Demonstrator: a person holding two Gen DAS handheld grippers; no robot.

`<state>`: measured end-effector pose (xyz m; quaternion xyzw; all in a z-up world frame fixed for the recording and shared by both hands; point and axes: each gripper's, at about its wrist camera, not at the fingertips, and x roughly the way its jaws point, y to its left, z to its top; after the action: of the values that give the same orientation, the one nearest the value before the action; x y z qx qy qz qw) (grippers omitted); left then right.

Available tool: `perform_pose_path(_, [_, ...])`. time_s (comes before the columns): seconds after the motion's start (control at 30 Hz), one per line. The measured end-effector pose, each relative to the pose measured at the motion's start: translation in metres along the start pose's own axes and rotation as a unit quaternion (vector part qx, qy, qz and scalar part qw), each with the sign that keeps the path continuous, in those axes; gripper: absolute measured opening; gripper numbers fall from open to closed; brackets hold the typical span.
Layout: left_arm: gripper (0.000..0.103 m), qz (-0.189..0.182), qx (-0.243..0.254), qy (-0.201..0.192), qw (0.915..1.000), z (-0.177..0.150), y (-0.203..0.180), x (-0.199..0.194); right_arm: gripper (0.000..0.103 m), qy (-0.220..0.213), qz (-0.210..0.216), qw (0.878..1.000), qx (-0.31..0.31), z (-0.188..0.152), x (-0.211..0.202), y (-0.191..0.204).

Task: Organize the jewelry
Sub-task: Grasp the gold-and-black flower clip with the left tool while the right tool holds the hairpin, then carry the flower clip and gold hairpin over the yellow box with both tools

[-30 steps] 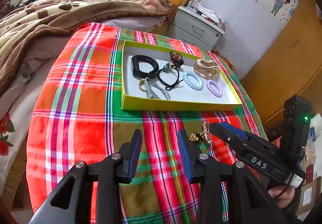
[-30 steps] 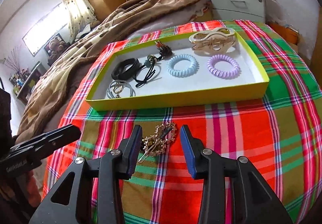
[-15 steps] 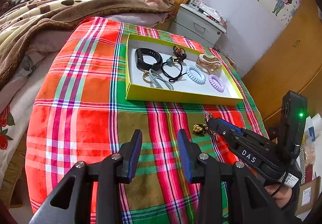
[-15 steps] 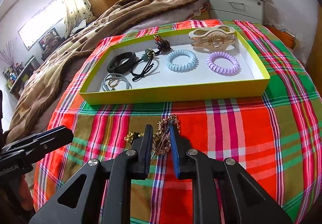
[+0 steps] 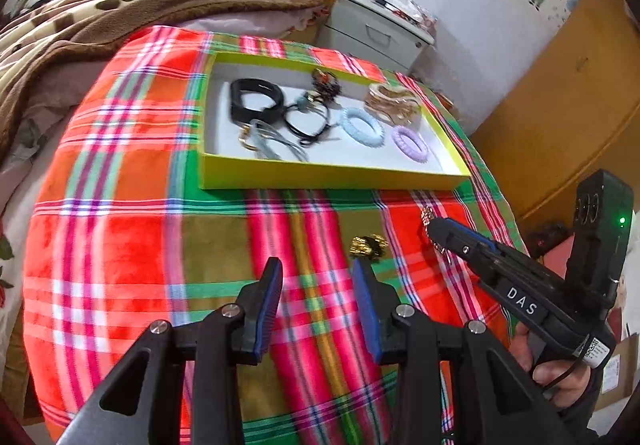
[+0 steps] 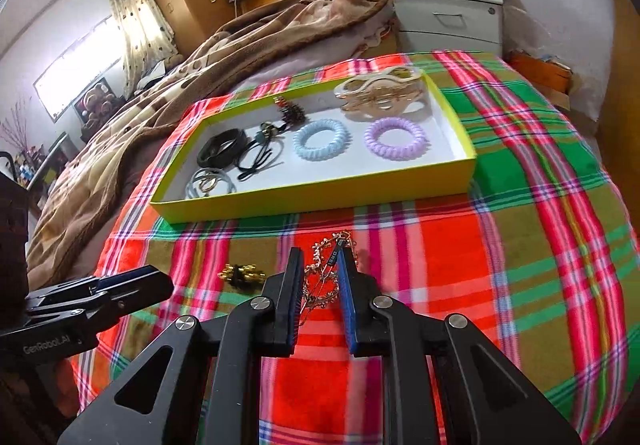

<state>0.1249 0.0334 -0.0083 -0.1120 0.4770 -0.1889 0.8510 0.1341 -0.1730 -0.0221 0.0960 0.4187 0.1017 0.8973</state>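
Right hand-held gripper (image 6: 318,269) clenched on gold filigree hair clip (image 6: 324,277) above plaid cloth (image 6: 520,245), near yellow tray (image 6: 320,193), left hand-held gripper (image 5: 316,277) released, holding nothing, gold bead charm (image 5: 368,245) just beyond its right fingertip.

- Left wrist view looks forward from low over the plaid cloth (image 5: 120,245); yellow tray (image 5: 320,177) upper centre
- Right wrist view — nearer; same tray (image 6: 320,197) at centre; both share cloth and tray
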Motion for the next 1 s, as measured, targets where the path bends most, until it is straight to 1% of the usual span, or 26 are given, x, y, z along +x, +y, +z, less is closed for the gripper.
perform_pose_path(0.13, [0.038, -0.005, 0.025, 0.008, 0.9997, 0.004, -0.014, 0.011, 0.018, -0.008, -0.005, 1.000, 0.011, -0.002, -0.008, -0.013])
perform_pose_path(0.23, [0.038, 0.003, 0.043, 0.016, 0.9989, 0.006, -0.025, 0.020, 0.018, -0.014, -0.009, 1.000, 0.019, -0.003, -0.014, -0.023])
perform_pose_path(0.33, [0.038, 0.000, 0.058, 0.024, 0.9980, 0.007, -0.035, 0.025, 0.018, -0.018, -0.014, 0.999, 0.029, -0.005, -0.020, -0.034])
perform_pose_path(0.53, [0.040, 0.046, 0.109, 0.029, 0.9925, 0.008, -0.053, 0.040, 0.018, -0.023, -0.022, 0.999, 0.041, -0.010, -0.026, -0.049])
perform_pose_path(0.67, [0.040, 0.064, 0.140, 0.035, 0.9875, 0.006, -0.061, 0.048, 0.018, -0.027, -0.025, 0.998, 0.045, -0.012, -0.030, -0.055])
perform_pose_path(0.77, [0.040, 0.090, 0.161, 0.032, 0.9823, 0.004, -0.067, 0.052, 0.018, -0.029, -0.023, 0.998, 0.047, -0.012, -0.032, -0.060])
perform_pose_path(0.83, [0.040, 0.095, 0.166, 0.032, 0.9809, 0.004, -0.070, 0.055, 0.018, -0.030, -0.023, 0.998, 0.048, -0.012, -0.032, -0.061])
perform_pose_path(1.0, [0.040, 0.100, 0.163, 0.029, 0.9811, 0.006, -0.071, 0.058, 0.018, -0.030, -0.022, 0.998, 0.051, -0.012, -0.033, -0.063])
